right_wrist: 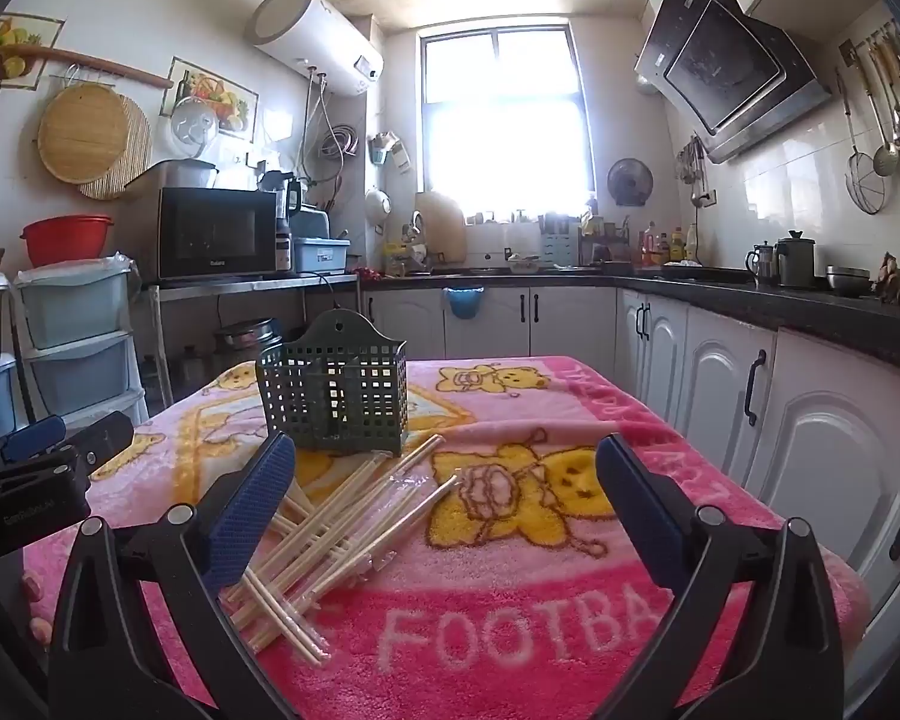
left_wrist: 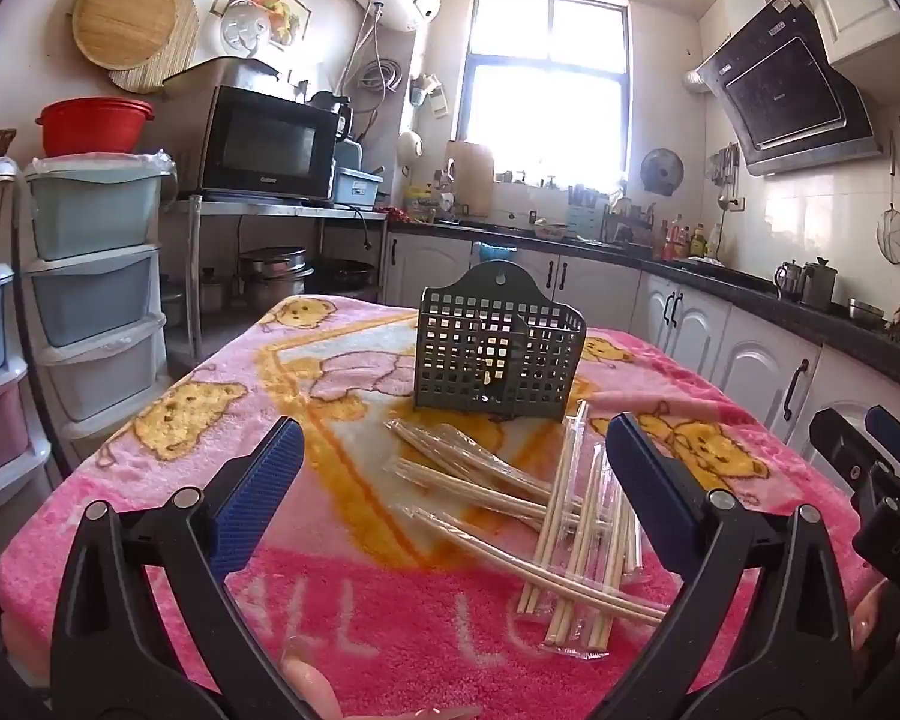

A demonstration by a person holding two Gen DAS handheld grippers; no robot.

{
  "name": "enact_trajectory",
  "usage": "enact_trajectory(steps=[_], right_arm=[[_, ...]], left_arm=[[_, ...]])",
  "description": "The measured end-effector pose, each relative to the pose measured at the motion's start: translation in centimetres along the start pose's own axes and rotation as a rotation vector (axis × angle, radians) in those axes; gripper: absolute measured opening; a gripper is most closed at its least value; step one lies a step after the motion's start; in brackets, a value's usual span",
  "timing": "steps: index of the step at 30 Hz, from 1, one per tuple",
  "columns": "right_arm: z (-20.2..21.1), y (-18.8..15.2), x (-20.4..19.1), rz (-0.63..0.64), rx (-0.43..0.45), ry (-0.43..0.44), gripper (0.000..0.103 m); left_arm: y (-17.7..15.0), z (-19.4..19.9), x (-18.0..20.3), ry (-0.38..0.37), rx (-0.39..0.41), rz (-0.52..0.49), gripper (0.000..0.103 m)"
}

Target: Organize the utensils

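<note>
A dark green perforated utensil holder (left_wrist: 498, 354) stands upright in the middle of the table; it also shows in the right wrist view (right_wrist: 335, 393). A loose pile of wooden chopsticks in clear sleeves (left_wrist: 546, 504) lies in front of it, also in the right wrist view (right_wrist: 342, 528). My left gripper (left_wrist: 453, 468) is open and empty above the near left of the pile. My right gripper (right_wrist: 444, 480) is open and empty, with the pile under its left finger. Each gripper shows at the edge of the other's view.
A pink cartoon blanket (right_wrist: 510, 630) covers the table. White cabinets under a dark counter (right_wrist: 780, 396) run close along the right. Plastic drawer towers (left_wrist: 90, 312) and a microwave on a metal shelf (left_wrist: 264, 144) stand at the left.
</note>
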State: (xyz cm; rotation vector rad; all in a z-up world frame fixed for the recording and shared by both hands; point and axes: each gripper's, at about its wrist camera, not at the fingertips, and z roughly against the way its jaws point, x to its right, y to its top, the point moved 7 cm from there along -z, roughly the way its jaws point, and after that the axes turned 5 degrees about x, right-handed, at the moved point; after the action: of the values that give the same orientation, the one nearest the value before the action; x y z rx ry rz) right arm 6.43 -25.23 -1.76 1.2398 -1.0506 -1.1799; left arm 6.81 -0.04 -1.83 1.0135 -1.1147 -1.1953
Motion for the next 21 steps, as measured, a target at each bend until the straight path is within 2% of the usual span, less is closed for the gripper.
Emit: enact_trajectory(steps=[21], right_arm=[[0.27,0.37,-0.26,0.001,0.013,-0.005,0.097]], left_arm=[[0.81,0.29,-0.23,-0.009,0.018,0.002,0.093]])
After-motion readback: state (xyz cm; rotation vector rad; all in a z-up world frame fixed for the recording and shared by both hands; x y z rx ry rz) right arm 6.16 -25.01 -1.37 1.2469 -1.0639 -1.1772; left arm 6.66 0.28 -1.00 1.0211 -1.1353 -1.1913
